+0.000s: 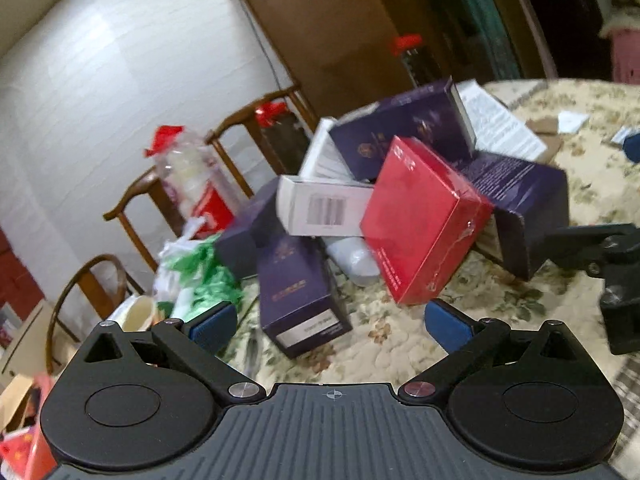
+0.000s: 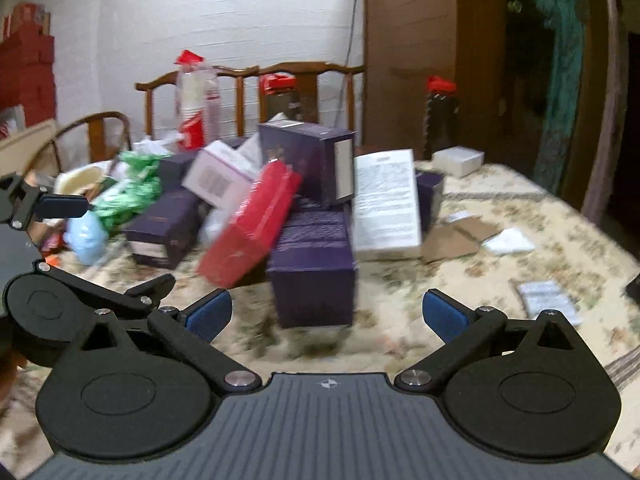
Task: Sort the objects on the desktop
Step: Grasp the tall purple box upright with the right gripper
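Table (image 1: 592,168) ahead of my claws has the box pile: purple box (image 2: 314,268) dead ahead of my right claw (image 2: 326,316), red box (image 1: 424,220) just past my left claw (image 1: 328,322). Both are spread wide, gripping nothing.

wooden chairs (image 2: 248,76), white brick wall (image 1: 100,80), brown door (image 2: 408,52)

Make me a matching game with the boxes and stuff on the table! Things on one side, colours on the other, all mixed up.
Things:
1. tilted box wrapped in plastic
2. crumpled plastic bag
3. box with a barcode
4. gripper pads

Colours:
A. white
B. blue
C. red
D. green

Pairs: 1-C, 2-D, 3-A, 4-B
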{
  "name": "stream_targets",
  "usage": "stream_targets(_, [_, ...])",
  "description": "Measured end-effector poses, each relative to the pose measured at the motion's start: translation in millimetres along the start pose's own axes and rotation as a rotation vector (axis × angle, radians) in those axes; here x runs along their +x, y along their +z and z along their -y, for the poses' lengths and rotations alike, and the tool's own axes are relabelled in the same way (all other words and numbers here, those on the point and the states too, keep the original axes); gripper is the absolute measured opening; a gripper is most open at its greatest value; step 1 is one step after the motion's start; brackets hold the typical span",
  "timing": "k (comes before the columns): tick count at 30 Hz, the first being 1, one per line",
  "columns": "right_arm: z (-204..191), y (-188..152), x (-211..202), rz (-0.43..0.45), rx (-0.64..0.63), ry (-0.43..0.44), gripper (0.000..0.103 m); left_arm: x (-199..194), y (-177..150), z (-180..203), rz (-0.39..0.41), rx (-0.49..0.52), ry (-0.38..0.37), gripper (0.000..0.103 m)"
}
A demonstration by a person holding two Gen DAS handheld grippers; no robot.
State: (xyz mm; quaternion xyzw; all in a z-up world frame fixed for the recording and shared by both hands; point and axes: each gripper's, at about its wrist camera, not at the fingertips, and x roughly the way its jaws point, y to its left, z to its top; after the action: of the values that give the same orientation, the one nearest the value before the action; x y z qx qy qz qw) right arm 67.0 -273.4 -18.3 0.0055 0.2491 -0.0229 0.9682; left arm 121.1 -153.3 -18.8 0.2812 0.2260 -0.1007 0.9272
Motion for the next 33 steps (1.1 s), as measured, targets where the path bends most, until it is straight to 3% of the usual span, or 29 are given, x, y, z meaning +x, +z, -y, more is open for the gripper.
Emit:
stream_targets(6, [4,4,24,-0.025,0.001,-0.012,0.101,33,13,6,-0.025,0.066,-0.022,0.103])
stream_targets(14, [11,4,41,-0.033,0.006,-0.006,0.100,40,9,9,0.092,0.161,-0.081,0.103])
stream_targets(18, [19,5,53,-0.040,0.060,0.017,0.099,45,1,5,0.083,0.143,-0.100,0.103])
stream_targets(20, [19,6,60,-0.038,0.072,0.028,0.096,45,-1,2,0.093,0.127,-0.092,0.103])
stream_targets(21, [19,6,62,-0.036,0.075,0.032,0.088,45,-1,0,0.102,0.116,-0.094,0.103])
stream_targets(22, [20,7,66,-0.044,0.084,0.040,0.070,43,0,-2,0.107,0.108,-0.099,0.103])
stream_targets(23, [21,7,68,-0.051,0.100,0.067,0.067,43,2,-3,0.116,0.103,-0.108,0.103])
stream_targets(30, [42,5,52,-0.025,0.193,0.079,0.066,36,11,18,0.157,0.126,-0.078,0.103])
stream_targets(33, [45,4,43,-0.012,0.172,0.038,0.066,34,13,30,0.171,0.125,-0.114,0.103])
